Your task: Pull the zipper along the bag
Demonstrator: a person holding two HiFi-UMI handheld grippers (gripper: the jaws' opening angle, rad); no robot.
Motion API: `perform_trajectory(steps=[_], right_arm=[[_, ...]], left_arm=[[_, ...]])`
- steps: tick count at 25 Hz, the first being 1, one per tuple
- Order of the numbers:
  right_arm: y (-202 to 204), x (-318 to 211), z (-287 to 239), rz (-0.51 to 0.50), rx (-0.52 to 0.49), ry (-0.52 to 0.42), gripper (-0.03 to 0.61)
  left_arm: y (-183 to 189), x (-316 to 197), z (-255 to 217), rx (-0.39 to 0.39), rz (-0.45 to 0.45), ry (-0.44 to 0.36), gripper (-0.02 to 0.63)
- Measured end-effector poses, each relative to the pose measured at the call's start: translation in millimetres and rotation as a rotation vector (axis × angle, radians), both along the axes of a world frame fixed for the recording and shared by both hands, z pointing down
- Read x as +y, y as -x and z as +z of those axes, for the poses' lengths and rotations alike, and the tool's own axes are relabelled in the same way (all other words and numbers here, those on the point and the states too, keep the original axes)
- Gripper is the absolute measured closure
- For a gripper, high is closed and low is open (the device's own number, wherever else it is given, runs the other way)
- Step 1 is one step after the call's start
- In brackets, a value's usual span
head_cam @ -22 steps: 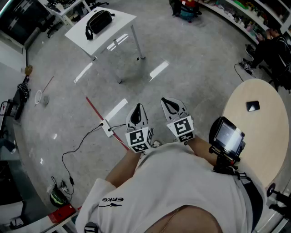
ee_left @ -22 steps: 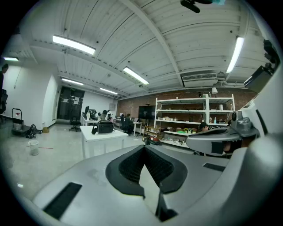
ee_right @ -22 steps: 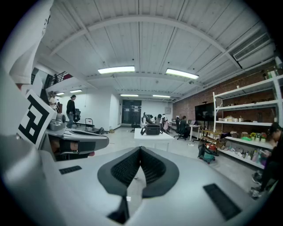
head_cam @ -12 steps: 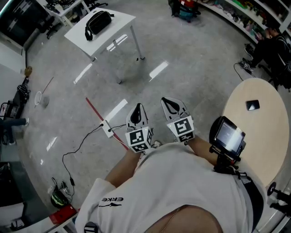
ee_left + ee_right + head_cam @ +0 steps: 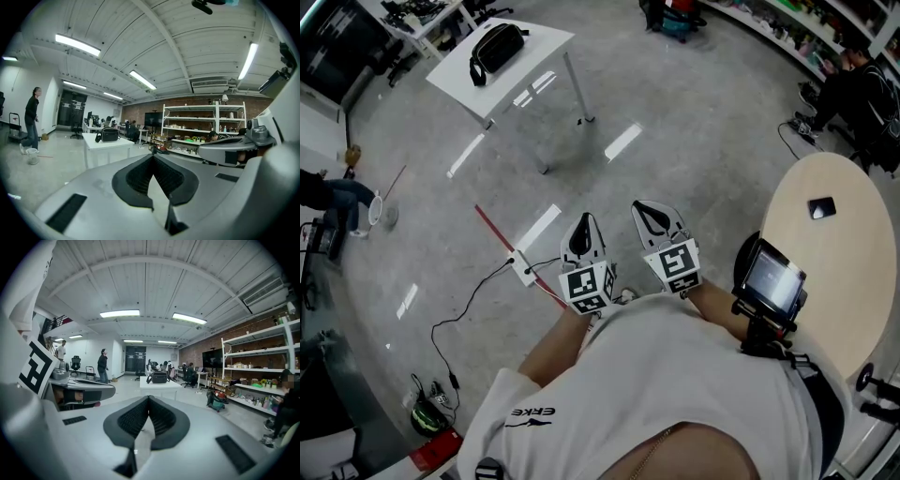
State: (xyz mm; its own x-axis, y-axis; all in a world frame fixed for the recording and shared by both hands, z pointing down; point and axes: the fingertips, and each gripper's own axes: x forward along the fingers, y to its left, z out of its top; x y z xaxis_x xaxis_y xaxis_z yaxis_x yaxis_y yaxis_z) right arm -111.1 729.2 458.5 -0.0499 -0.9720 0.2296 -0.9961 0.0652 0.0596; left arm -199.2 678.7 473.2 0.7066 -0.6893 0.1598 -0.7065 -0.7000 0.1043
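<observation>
Standing well away from the white table [image 5: 546, 45], the person holds both tools close to the body. The left gripper [image 5: 583, 230] has its jaws pressed together with nothing in them. The right gripper [image 5: 654, 217] is the same. The black bag [image 5: 495, 47] lies on that table, far off, ahead and over to the left. Its long side slants from near-left to far-right. I think the left gripper is a little nearer to it. The person will have to walk over first. The zipper is too small to see from here.
</observation>
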Motion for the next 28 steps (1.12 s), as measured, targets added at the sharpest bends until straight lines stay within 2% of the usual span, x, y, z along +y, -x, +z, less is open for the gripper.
perform_trajectory(steps=[4,9,11,18,24,28], right_arm=[[1.6,-5.1,-5.0,0.022,0.002,0.002,0.574],[29.0,-5.1,12.1,0.062,0.013,0.007,0.574],[24.8,-2.6,17.9,0.082,0.015,0.010,0.574],[-50.7,-17.7,13.5,0.166,0.002,-0.004,0.574],[-154.9,-20.3,14.3,0.255,-0.009,-0.020,0.574],[-180.3,-15.9,17.8,0.323,-0.011,-0.034,0.574]], left_arm=[[1.9,-6.3,-1.0,0.002,0.015,0.010,0.611],[26.0,-11.4,18.0,0.009,0.057,0.009,0.611],[20.8,-11.6,24.4,0.012,0.074,0.016,0.611],[-60.4,-29.6,19.6,0.009,0.156,0.008,0.611],[-169.8,-40.7,18.3,0.002,0.242,-0.009,0.611],[-199.5,-40.7,18.3,0.008,0.303,-0.026,0.611]])
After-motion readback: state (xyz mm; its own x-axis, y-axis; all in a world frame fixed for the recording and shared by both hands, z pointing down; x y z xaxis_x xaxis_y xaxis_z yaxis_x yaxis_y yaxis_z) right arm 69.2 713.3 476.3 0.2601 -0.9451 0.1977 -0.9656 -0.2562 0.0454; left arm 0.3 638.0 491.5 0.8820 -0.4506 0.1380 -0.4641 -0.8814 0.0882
